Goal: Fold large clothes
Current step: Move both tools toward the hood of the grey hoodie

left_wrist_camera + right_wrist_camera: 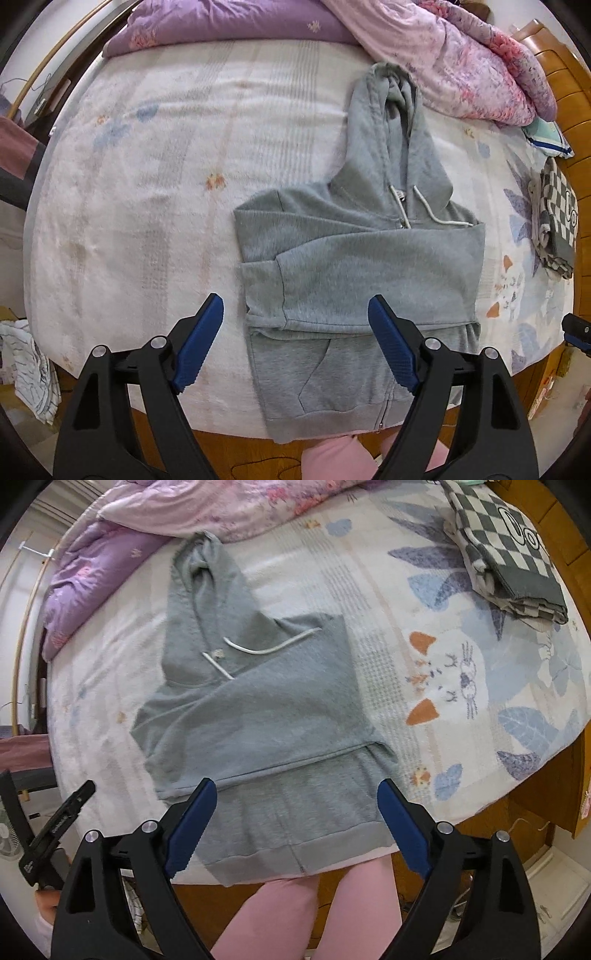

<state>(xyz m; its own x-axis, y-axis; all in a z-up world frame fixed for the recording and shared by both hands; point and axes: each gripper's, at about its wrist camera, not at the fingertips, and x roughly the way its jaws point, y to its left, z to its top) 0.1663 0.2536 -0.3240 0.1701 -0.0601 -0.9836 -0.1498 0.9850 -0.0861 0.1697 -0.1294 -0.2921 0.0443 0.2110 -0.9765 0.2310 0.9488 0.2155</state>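
A grey zip hoodie [354, 258] lies flat on the bed with its hood pointing to the far side and both sleeves folded across the chest; its hem hangs at the near bed edge. It also shows in the right wrist view [258, 716]. My left gripper [295, 314] is open and empty, held above the hoodie's lower left part. My right gripper [297, 801] is open and empty, held above the hem. The tip of the right gripper shows at the right edge of the left wrist view [578, 330]. The left gripper shows in the right wrist view [55, 830].
The bed sheet [147, 184] is white with animal prints [461, 675]. A purple and pink quilt [461, 55] is bunched along the far side. A folded checkered garment [506, 554] lies at the right. A wooden bed frame [569, 92] borders the right. My pink-clad legs [295, 915] stand at the near edge.
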